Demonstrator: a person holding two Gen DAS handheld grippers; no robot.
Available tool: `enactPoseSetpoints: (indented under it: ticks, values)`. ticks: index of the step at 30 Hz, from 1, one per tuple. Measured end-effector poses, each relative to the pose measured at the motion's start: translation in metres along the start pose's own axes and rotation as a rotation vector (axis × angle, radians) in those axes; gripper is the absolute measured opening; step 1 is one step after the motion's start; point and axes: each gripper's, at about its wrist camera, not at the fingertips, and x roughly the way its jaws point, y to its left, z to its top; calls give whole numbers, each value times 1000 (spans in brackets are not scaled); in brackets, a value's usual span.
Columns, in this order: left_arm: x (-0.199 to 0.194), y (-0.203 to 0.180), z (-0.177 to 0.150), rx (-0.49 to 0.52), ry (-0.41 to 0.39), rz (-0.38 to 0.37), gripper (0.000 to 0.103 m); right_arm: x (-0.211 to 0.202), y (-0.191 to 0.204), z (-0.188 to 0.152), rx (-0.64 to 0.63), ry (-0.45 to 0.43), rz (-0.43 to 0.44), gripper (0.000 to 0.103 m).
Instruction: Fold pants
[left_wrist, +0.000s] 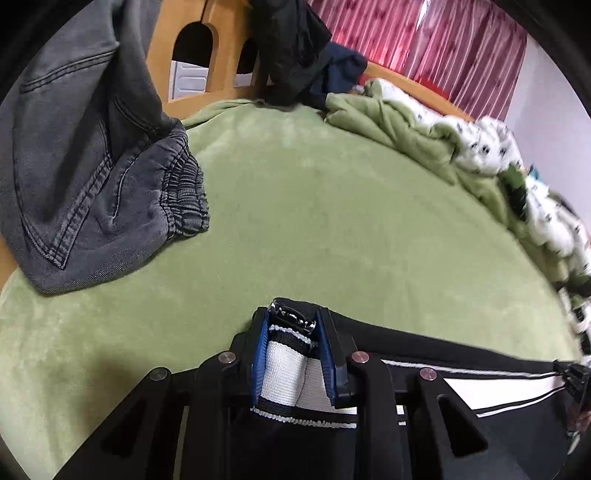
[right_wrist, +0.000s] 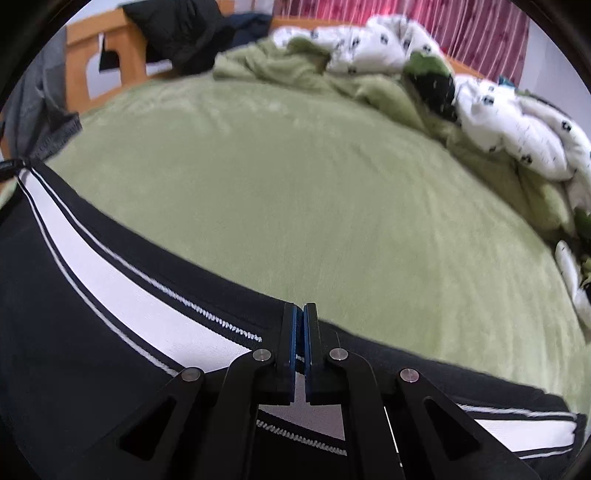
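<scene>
Black pants (left_wrist: 461, 373) with a broad white side stripe lie stretched along the near edge of the green bed. My left gripper (left_wrist: 293, 321) is shut on one end of them, with a bunched fold of white stripe and a metal zipper pull between its blue pads. In the right wrist view the same pants (right_wrist: 110, 280) run from the far left to the lower right. My right gripper (right_wrist: 300, 314) is shut on their black upper edge, its pads almost touching. The fabric looks taut between the two grippers.
The green blanket (left_wrist: 314, 203) covers the bed. Grey jeans (left_wrist: 92, 166) hang at the left by the wooden bed frame (left_wrist: 221, 48). A black garment (left_wrist: 291, 48) drapes over that frame. A crumpled white patterned duvet (right_wrist: 517, 122) lies along the right, pink curtains (left_wrist: 443, 40) behind.
</scene>
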Motion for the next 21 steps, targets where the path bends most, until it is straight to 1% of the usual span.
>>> enactPoseSetpoints:
  ticks: [2, 3, 4, 5, 6, 7, 8, 9, 10, 11, 13, 14, 15, 16, 17, 18, 19, 21]
  values:
    - [1, -4, -2, 19, -3, 24, 28, 0, -3, -1, 44, -23, -13, 4]
    - [-1, -5, -2, 24, -2, 30, 29, -1, -6, -2, 75, -25, -13, 4]
    - [-3, -5, -2, 25, 0, 29, 31, -6, -11, -1, 115, -29, -2, 4]
    - [-7, -5, -2, 22, 1, 35, 38, -12, -16, 0, 135, -37, -7, 4]
    - [-13, -4, -2, 19, -5, 47, 41, -22, -21, -2, 156, -55, -30, 5]
    - [-21, -4, -3, 25, -15, 64, 46, -38, -29, -6, 188, -94, -71, 14]
    - [-29, -5, -4, 40, -26, 69, 50, -47, -36, -10, 209, -119, -93, 31]
    - [-35, -8, -5, 59, -33, 58, 51, -53, -43, -15, 225, -128, -111, 41]
    - [-41, -13, -6, 86, -37, 28, 56, -57, -51, -21, 241, -122, -124, 49]
    - [-42, -16, -7, 100, -34, 4, 57, -56, -60, -26, 252, -105, -129, 49]
    - [-39, -28, -7, 119, -8, -57, 57, -40, -76, -33, 272, -31, -177, 49]
    - [-34, -35, -8, 119, 10, -88, 58, -24, -84, -36, 291, 29, -206, 46]
    - [-25, -43, -9, 121, 34, -118, 58, -10, -90, -37, 306, 63, -200, 44]
    - [-15, -50, -11, 130, 58, -127, 58, -4, -92, -39, 313, 53, -191, 43]
    - [0, -56, -13, 151, 77, -97, 58, -5, -90, -39, 300, 16, -201, 43]
    - [10, -58, -15, 163, 69, -45, 57, -5, -90, -39, 294, 13, -207, 44]
    - [19, -57, -17, 165, 61, -5, 55, -4, -91, -38, 299, 14, -211, 44]
    - [30, -51, -13, 125, 88, -28, 54, -4, -90, -37, 304, 23, -222, 44]
